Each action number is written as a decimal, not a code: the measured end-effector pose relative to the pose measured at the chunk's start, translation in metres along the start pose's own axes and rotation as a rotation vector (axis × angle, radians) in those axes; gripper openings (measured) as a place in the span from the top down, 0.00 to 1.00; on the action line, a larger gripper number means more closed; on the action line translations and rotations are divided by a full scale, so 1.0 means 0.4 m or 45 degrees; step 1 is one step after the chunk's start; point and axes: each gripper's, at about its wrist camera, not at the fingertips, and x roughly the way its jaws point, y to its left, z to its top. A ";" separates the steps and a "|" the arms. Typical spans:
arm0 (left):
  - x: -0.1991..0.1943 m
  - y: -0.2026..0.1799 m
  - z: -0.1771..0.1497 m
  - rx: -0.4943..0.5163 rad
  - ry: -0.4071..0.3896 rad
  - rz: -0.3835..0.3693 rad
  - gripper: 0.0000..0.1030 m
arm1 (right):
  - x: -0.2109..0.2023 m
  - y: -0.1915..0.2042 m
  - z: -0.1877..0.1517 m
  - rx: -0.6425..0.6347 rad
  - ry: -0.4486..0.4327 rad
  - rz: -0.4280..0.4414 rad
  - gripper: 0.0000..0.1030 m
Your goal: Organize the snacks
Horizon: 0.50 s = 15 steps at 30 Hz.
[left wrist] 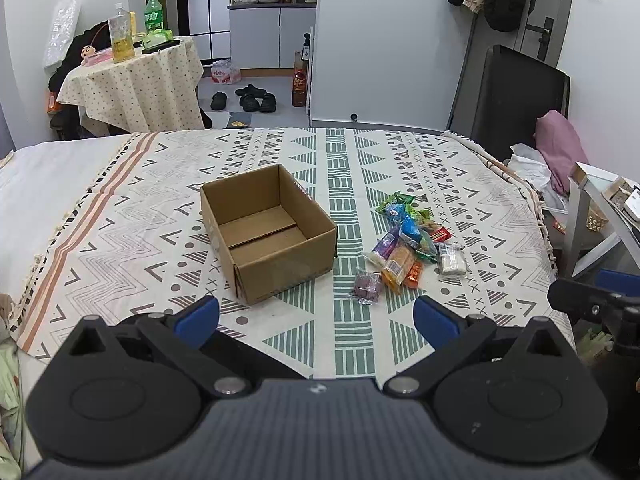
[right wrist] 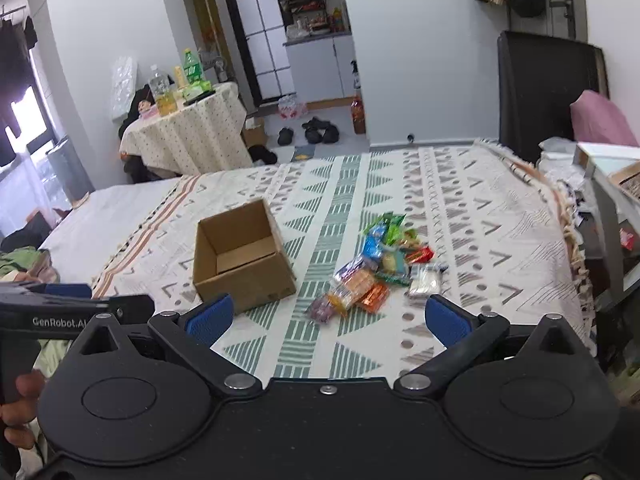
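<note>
An open cardboard box (left wrist: 269, 232) sits on a patterned cloth (left wrist: 400, 176) spread over the bed, and everything else is best placed against it. The box stands upright with its flaps tucked down and nothing inside; only its bare bottom panels show. To the right of the box, apart from it, lies a loose pile of snacks (left wrist: 412, 244) in bright wrappers: green and blue packets at the far end, a purple-and-white bar and an orange bar (left wrist: 398, 266) in the middle, a small red packet on the right edge. A purple packet (left wrist: 366, 286) lies at the near end of the pile, closest to the box's near right corner, and a white packet (left wrist: 451, 259) sits on the side of the pile away from the box. Some wrappers overlap one another; the purple and white ones lie flat on the cloth. The left gripper (left wrist: 316, 318) hovers nearer the camera than the box, its blue-padded fingers (left wrist: 198, 316) spread wide and holding nothing. The right gripper (right wrist: 327, 318) hangs above the cloth on the near side of the pile, to the right of the box, its fingers (right wrist: 446, 320) likewise spread wide with nothing between them. Beyond the box, past the bed's far edge, a small table (left wrist: 136, 80) draped in dotted cloth carries bottles.
</note>
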 end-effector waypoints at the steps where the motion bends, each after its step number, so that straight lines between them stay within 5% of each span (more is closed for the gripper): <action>1: -0.001 0.000 0.000 0.001 0.001 0.000 0.00 | -0.002 0.002 -0.001 0.004 0.002 0.004 0.00; 15: -0.031 0.008 -0.013 -0.003 -0.012 -0.019 0.00 | 0.002 0.005 -0.013 -0.002 0.040 -0.006 0.00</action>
